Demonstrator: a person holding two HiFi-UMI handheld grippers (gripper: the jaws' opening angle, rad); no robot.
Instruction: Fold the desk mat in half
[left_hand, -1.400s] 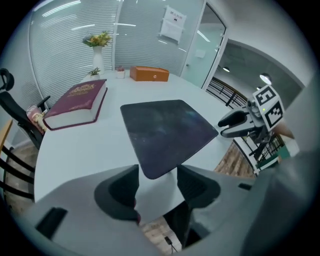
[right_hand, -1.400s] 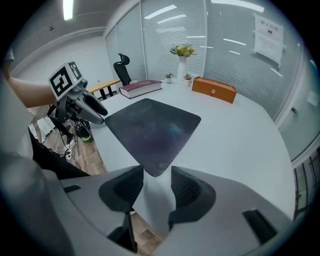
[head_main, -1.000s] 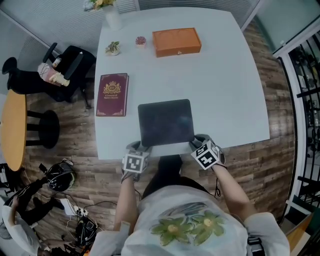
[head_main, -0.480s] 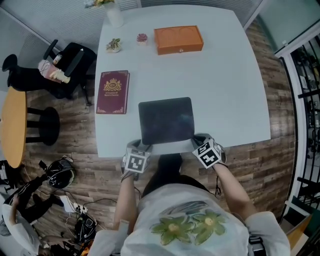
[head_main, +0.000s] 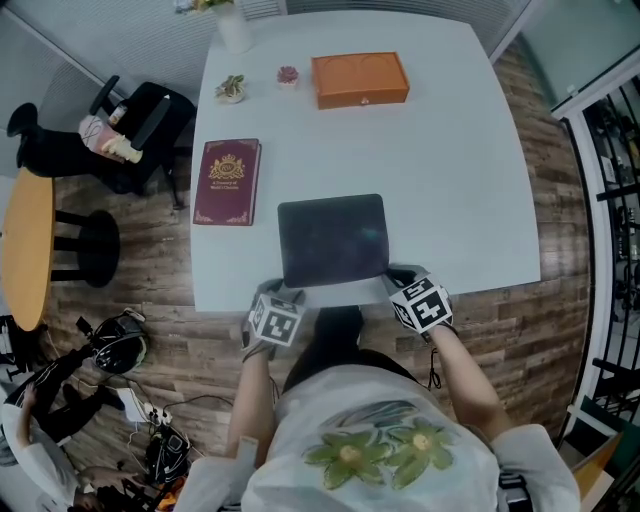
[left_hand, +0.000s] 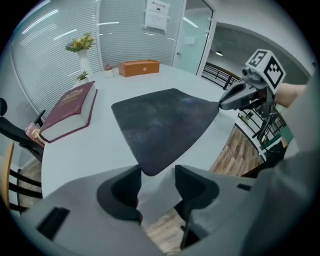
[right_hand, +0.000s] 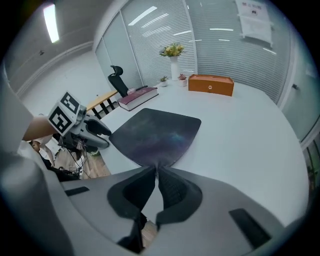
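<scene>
Starting with the white table, the desk mat lies flat and unfolded on it. Its near edge runs along the table's front edge, straight ahead of the person. A red book lies near its far left corner, and an orange box sits well beyond it.

The fold looks barely begun: no part of the mat is turned over yet, so bringing the near edge across to the far edge is all still to do. Only the gripping of the two near corners is under way.

The mat is a thin, dark rectangle with rounded corners and a faint bluish cloudy sheen. It looks limp enough to bend easily.

The right gripper has just been closing, and its jaws are pinched together on the mat's near right corner. The left gripper has just been closing a little too, but its jaws stand apart. The near left corner sits between their tips, not yet pressed.
</scene>
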